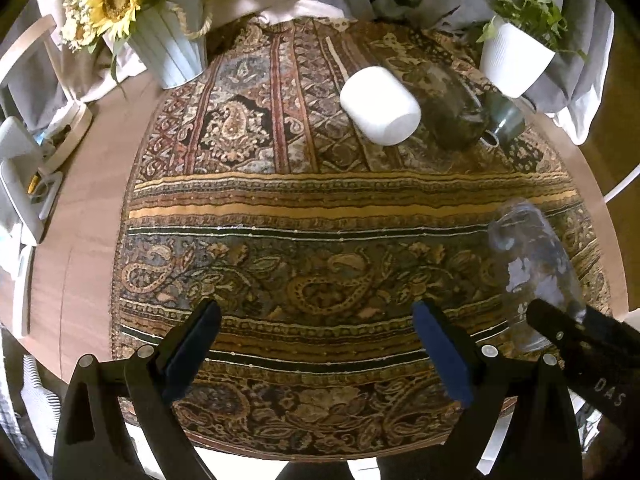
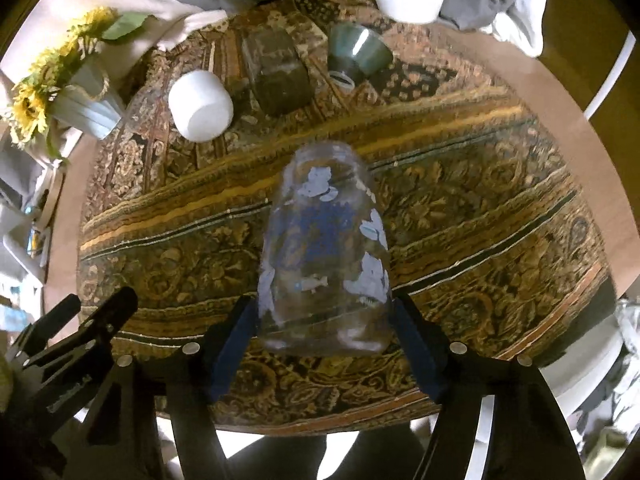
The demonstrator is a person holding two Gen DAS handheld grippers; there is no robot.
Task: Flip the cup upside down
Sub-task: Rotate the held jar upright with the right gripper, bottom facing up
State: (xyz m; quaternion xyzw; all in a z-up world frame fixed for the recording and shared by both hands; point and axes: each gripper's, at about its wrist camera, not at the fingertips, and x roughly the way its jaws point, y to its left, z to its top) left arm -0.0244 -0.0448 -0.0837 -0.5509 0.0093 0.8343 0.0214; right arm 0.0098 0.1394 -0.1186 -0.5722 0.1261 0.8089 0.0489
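Observation:
A clear glass cup (image 2: 326, 248) with pale blue fish prints is between the blue pads of my right gripper (image 2: 324, 322), which is shut on it near its wide end; its narrower end points away over the patterned cloth. The same glass shows at the right of the left wrist view (image 1: 534, 264), with a right gripper finger (image 1: 560, 328) against it. My left gripper (image 1: 316, 328) is open and empty above the cloth's near part, left of the glass.
A patterned cloth (image 1: 304, 208) covers a round wooden table (image 1: 80, 248). At the back stand a white cup (image 1: 380, 106), a dark glass (image 1: 452, 108), a green cup (image 1: 506, 118), a sunflower vase (image 1: 168, 48) and a potted plant (image 1: 516, 58).

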